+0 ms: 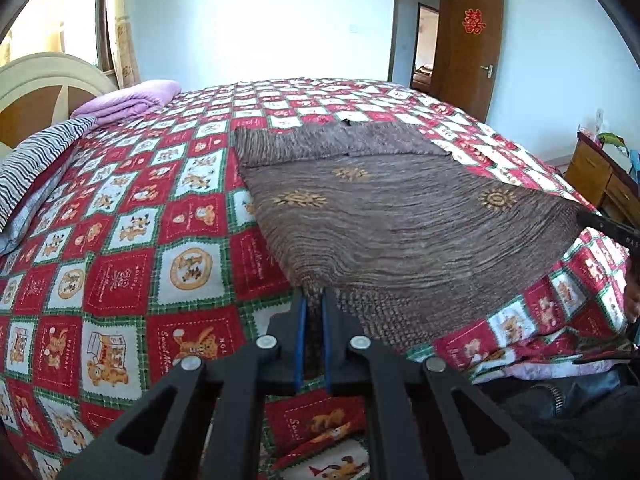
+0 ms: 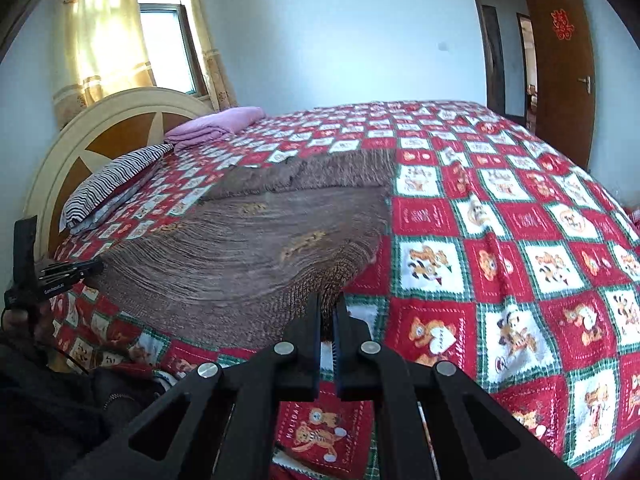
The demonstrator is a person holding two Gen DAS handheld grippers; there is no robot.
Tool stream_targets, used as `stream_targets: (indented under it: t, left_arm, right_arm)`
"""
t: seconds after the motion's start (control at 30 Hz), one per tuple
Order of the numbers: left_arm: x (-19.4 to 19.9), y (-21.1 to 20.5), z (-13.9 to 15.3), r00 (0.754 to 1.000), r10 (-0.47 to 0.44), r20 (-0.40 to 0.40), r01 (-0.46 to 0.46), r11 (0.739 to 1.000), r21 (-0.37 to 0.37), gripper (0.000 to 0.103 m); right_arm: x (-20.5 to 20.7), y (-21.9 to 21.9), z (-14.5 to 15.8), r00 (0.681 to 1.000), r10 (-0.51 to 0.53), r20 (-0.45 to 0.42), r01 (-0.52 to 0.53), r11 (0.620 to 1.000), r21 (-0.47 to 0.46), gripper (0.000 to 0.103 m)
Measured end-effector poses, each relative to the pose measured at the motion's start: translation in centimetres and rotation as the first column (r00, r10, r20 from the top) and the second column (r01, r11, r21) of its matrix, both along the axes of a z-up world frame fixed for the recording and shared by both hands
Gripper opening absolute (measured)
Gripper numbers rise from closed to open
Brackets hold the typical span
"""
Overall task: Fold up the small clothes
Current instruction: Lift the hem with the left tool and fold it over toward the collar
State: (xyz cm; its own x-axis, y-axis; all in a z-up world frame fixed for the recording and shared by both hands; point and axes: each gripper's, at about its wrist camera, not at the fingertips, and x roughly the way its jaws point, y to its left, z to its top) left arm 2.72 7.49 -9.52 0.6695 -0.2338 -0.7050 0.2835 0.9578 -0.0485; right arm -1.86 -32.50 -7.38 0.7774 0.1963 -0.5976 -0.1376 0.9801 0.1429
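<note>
A brown knitted garment (image 1: 400, 220) with gold sun motifs lies spread flat on the bed, its far part folded over. It also shows in the right wrist view (image 2: 248, 256). My left gripper (image 1: 314, 300) is shut on the garment's near left corner. My right gripper (image 2: 329, 308) is shut on the garment's near right corner. In the left wrist view the right gripper (image 1: 608, 226) shows at the right edge, and in the right wrist view the left gripper (image 2: 68, 272) shows at the left edge.
The bed has a red, white and green patchwork cover (image 1: 132, 240). A striped pillow (image 1: 36, 164) and a folded purple blanket (image 1: 132, 100) lie by the headboard (image 2: 100, 140). A wooden cabinet (image 1: 600, 176) stands at the right, and an open door (image 1: 468, 48) behind.
</note>
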Motion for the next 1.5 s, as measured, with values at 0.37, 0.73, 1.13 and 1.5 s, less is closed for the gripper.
stream_targets:
  t: [0.37, 0.73, 1.13, 1.5]
  left_arm:
    - [3.8, 1.6, 0.3, 0.998, 0.053, -0.033, -0.054, 0.998, -0.043, 0.007]
    - [10.1, 1.1, 4.8, 0.992, 0.077, 0.098, -0.075, 0.997, -0.030, 0.007]
    - [19.5, -0.3, 6.9, 0.987, 0.087, 0.138, -0.093, 0.995, 0.038, 0.007]
    - [28.8, -1.2, 4.7, 0.992, 0.101, 0.072, -0.109, 0.987, 0.118, 0.007]
  right_arm:
    - [3.4, -0.3, 1.9, 0.998, -0.028, 0.049, 0.029, 1.000, -0.007, 0.003]
    - [10.5, -0.6, 6.4, 0.988, -0.051, 0.146, 0.054, 0.998, -0.017, 0.003]
    - [21.1, -1.0, 9.0, 0.984, -0.068, 0.165, 0.078, 0.995, -0.055, 0.003]
    - [31.8, -0.5, 6.3, 0.994, -0.086, 0.069, 0.093, 0.991, -0.098, 0.003]
